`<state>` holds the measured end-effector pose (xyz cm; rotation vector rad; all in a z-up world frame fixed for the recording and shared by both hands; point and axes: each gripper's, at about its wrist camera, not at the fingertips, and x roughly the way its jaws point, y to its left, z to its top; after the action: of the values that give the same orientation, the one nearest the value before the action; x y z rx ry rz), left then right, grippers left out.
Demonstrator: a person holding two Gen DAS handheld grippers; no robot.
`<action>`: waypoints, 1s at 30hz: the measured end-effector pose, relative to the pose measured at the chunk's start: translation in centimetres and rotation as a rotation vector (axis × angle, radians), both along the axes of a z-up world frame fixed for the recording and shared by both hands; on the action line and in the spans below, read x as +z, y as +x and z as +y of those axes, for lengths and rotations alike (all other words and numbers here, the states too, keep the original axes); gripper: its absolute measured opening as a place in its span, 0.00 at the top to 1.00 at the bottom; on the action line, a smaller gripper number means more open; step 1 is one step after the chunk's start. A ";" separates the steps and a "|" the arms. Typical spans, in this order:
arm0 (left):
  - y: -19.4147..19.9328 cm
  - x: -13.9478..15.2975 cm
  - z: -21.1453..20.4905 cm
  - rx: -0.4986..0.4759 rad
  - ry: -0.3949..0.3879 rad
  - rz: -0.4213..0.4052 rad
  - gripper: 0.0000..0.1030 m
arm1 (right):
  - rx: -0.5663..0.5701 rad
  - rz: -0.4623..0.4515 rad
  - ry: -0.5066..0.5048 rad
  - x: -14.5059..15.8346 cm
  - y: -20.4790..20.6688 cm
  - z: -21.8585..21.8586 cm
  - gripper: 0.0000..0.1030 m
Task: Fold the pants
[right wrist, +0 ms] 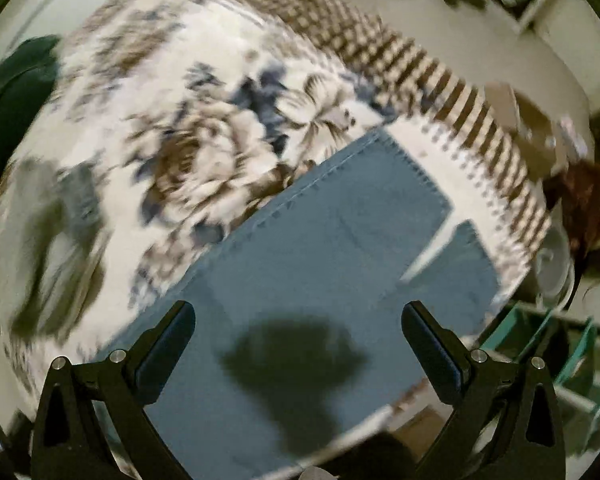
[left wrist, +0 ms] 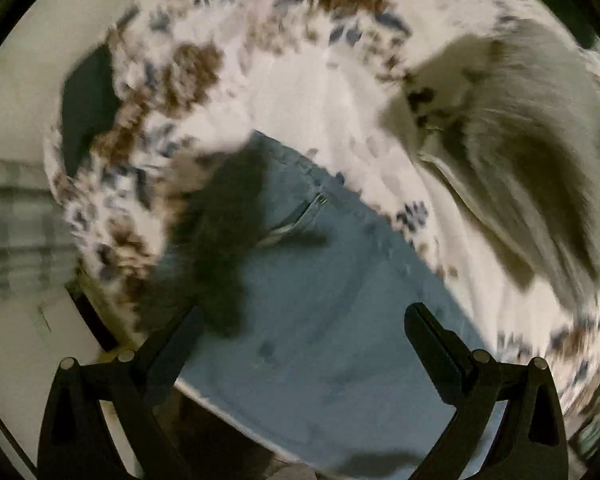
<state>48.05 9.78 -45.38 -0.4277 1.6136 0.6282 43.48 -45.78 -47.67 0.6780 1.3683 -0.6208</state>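
Light blue jeans [left wrist: 324,312] lie flat on a floral bedspread [left wrist: 172,92]. In the left wrist view I see their upper part with a pocket seam. My left gripper [left wrist: 300,316] is open and empty above them. In the right wrist view the two legs [right wrist: 332,240] stretch towards their hems at the bed's patterned edge, with a gap between them. My right gripper [right wrist: 298,312] is open and empty above the legs, and its shadow falls on the denim. Both views are motion-blurred.
A grey-white furry heap [left wrist: 520,152] lies on the bed to the right of the jeans; it also shows in the right wrist view [right wrist: 48,248]. A dark green object [left wrist: 88,104] sits at the bed's far left. Floor clutter and a teal rack [right wrist: 560,360] lie past the bed's edge.
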 end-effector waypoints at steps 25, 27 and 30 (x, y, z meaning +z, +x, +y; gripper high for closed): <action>-5.1 -0.2 2.0 0.075 -0.145 -0.387 0.76 | -0.190 0.018 0.118 -16.3 5.7 -7.0 0.92; -6.9 1.9 2.5 0.068 -0.150 -0.429 0.76 | -0.179 -0.032 0.129 -14.6 4.0 -6.9 0.93; -9.0 3.9 3.9 0.088 -0.175 -0.484 0.76 | -0.167 -0.108 0.136 -11.2 1.7 -6.2 0.93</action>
<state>39.01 13.64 -41.52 -0.7235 1.1930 0.4083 45.21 -51.95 -58.84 0.9294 1.2691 -0.6179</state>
